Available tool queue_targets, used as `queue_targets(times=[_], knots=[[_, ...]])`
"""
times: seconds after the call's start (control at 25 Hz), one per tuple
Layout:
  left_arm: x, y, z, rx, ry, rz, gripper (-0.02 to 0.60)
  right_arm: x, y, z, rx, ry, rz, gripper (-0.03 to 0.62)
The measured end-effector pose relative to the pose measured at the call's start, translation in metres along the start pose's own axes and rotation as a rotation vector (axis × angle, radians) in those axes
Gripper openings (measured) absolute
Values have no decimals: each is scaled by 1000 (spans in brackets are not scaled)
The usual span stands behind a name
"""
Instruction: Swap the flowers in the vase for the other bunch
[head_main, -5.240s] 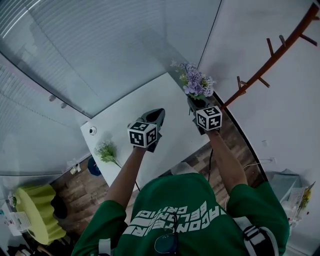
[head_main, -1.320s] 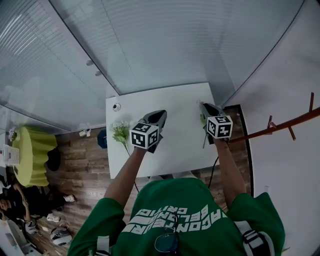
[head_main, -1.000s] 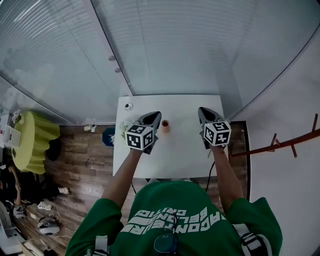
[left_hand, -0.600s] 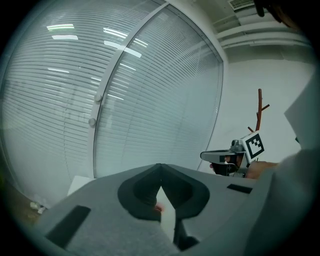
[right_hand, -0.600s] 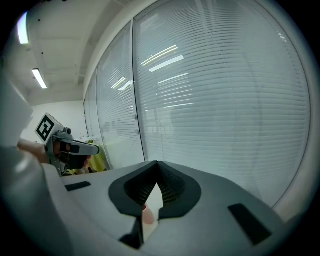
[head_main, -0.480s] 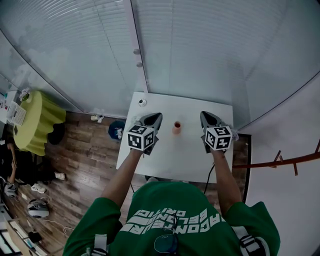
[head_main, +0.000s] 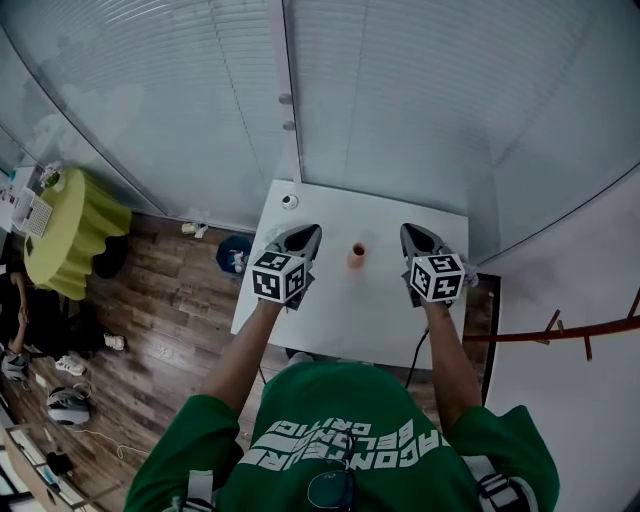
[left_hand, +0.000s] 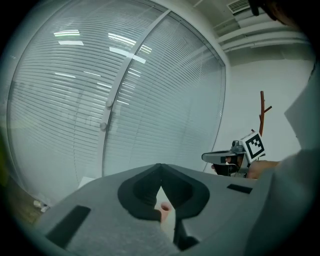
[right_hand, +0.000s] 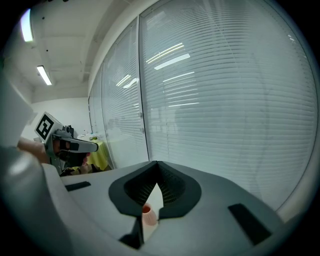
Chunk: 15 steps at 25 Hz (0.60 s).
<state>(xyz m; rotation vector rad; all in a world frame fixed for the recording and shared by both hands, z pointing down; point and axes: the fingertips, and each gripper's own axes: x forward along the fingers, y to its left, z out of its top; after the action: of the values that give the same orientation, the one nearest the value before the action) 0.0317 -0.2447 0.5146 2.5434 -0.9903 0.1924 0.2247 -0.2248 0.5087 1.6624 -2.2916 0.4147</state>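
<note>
A person in a green shirt (head_main: 340, 440) is standing at a white worktop (head_main: 340, 315), holding a gripper in each hand out over it. The vase (head_main: 357, 255), small and orange-pink, is standing upright on the worktop, about midway between the two grippers and touching neither.

The left gripper (head_main: 306, 233) is hovering to the vase's left. Its fingers (left_hand: 141, 192) are pressing tip to tip with nothing between them, and the vase is showing far off through the gap behind the tips. The right gripper (head_main: 413, 231) is hovering to the vase's right, its fingers (right_hand: 175, 189) likewise meeting at the tips and gripping nothing. Both grippers are pointing away from the person, towards the glass wall with blinds (head_main: 400, 100) behind the worktop.

A small round thing (head_main: 289, 201) is lying near the worktop's far left corner. A yellow-green table (head_main: 75, 225) is sitting well off to the left on the wooden floor (head_main: 170, 320).
</note>
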Motion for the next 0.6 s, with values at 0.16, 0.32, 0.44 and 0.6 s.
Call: queue_targets(times=[0.16,0.32,0.44,0.6], knots=[[-11,24,-8,-16,7,55,9,8,7,3,-10,8,16,14],[-25,56,-17,-53,24,127,8,19,18,7,-20,26,51,14],[-32,77,-38,-75,42,182,8,32,34,-6,-41,46,108,14],[-45,101,-60,-114,81,249,8,47,65,-18,-56,85,181,14]])
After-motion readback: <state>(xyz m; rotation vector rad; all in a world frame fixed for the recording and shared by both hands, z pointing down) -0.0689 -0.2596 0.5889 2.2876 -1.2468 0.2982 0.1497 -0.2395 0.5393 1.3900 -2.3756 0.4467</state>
